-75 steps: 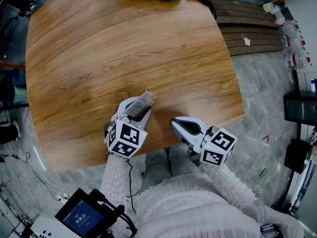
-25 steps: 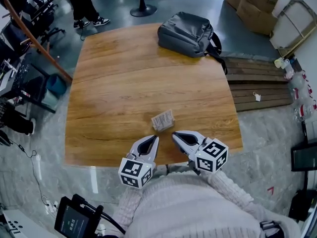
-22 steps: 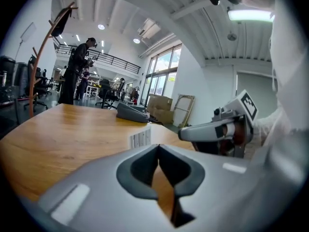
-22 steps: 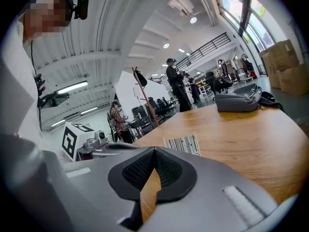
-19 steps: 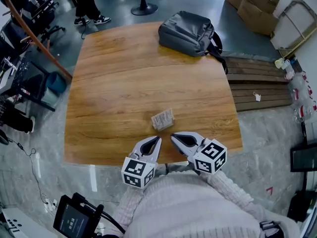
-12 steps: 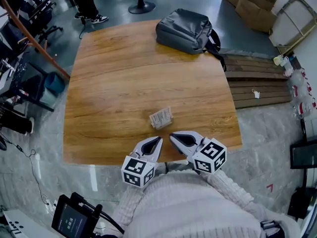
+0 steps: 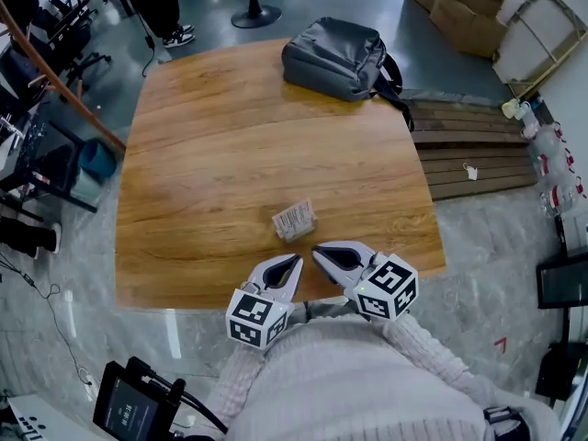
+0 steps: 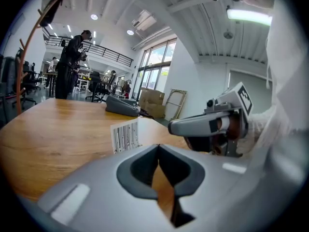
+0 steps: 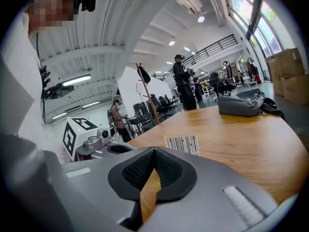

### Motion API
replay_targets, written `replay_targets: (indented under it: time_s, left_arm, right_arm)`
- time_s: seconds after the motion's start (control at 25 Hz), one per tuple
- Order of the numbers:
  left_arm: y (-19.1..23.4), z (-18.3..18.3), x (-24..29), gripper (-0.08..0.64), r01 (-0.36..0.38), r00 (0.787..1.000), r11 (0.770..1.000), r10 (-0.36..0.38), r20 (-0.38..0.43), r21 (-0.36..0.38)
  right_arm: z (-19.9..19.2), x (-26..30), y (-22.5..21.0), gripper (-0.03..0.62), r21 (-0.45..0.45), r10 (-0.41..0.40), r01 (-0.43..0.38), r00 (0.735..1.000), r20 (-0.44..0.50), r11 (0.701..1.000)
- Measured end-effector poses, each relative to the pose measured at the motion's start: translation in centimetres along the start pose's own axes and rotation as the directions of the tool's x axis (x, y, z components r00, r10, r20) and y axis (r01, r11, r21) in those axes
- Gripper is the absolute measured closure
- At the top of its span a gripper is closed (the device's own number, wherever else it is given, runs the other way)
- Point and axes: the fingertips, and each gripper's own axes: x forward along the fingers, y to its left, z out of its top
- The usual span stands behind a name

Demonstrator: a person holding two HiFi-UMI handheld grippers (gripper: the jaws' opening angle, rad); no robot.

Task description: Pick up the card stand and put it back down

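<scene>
Stand (image 7: 294,220) at your twelve o'clock; likely light, stiff; pinch its top edge; left gripper (image 7: 293,262), right gripper (image 7: 317,250) closed, empty.

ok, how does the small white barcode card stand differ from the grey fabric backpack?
The white barcode card stand is small and pale; the grey fabric backpack is far larger and dark. The card stand stands near the person, the backpack lies slumped at the far edge. Both rest on the wooden table.

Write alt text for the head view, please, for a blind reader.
A card stand stands on a wooden table, just beyond the shut, empty left tool and right tool. A grey backpack lies at the far edge.
</scene>
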Motion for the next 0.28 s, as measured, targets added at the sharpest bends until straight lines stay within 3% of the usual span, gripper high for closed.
replay_targets:
  time_s: [0.28]
  left_arm:
    - [-0.27, -0.01, -0.08, 0.552, 0.011, 1.000, 1.000, -0.011, -0.009, 0.012]
  right_arm:
    - [-0.01, 0.13, 0.22, 0.595, 0.006, 0.014, -0.014, 1.000, -0.007, 1.000]
